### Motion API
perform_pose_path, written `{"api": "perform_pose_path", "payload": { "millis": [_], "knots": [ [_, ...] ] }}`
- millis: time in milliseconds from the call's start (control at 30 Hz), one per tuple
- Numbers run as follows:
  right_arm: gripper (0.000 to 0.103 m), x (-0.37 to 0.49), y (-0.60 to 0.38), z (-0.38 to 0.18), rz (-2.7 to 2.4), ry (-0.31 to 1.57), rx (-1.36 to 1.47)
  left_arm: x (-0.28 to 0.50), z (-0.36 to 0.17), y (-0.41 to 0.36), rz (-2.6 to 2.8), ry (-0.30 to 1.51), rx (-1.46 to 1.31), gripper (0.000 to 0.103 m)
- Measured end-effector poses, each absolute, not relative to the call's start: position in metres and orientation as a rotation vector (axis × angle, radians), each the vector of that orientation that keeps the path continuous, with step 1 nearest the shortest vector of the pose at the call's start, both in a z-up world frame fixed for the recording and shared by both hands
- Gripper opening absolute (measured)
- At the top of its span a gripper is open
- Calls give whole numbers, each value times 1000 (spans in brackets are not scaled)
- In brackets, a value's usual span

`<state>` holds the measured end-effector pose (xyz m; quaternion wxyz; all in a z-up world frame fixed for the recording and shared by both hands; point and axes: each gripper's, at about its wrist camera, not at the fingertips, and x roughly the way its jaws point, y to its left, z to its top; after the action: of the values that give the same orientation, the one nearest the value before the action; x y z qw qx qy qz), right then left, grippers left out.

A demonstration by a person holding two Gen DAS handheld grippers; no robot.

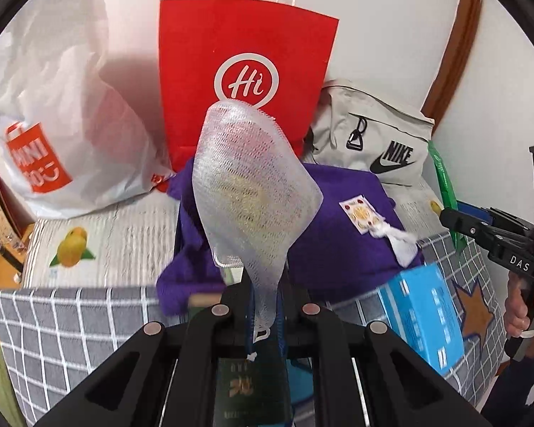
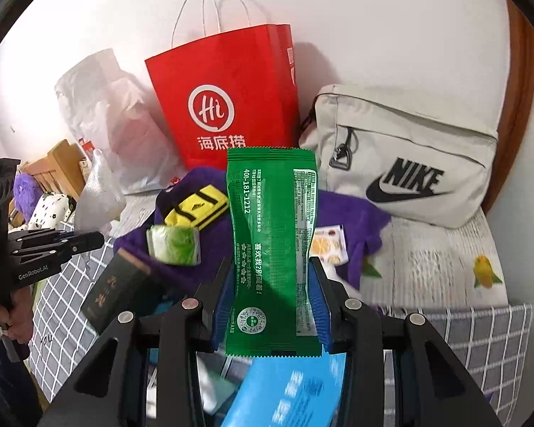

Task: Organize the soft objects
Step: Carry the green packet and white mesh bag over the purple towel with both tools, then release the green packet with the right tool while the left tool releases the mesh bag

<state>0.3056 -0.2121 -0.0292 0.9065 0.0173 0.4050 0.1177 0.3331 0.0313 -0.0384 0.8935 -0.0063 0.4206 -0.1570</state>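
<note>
Left gripper (image 1: 263, 306) pinches floppy foam net (image 1: 252, 192) by its tail, right gripper (image 2: 270, 306) clamps light, slippery green packet (image 2: 272, 249) near its bottom.

Back wall is getting crowded – the red paper bag (image 2: 228, 99), white plastic bag (image 1: 53, 114) and beige backpack (image 2: 406, 153) are blocking it. I'm seeing open passage only over the lemon-print cloth (image 2: 441, 249) on the right – purple cloth (image 2: 352, 220) is hogging the middle.
</note>
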Motion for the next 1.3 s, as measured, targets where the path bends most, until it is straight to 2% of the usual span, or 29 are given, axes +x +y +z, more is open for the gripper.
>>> {"api": "perform_pose_path", "payload": {
  "millis": [200,433,867,1167,1300],
  "knots": [
    [40,346,-204,-35,256,855,8,370,-39,18,-335,872,0,10],
    [40,378,-200,-72,276,955,22,404,-57,8,-347,908,-27,10],
    [40,398,-192,-128,277,1122,-43,420,-87,6,-352,965,-26,10],
    [41,405,-187,-141,278,1161,-75,426,-100,-5,-391,1003,-60,10],
    [45,408,-186,-146,296,1176,-69,428,-106,-14,-397,1016,-39,10]
  ]
}}
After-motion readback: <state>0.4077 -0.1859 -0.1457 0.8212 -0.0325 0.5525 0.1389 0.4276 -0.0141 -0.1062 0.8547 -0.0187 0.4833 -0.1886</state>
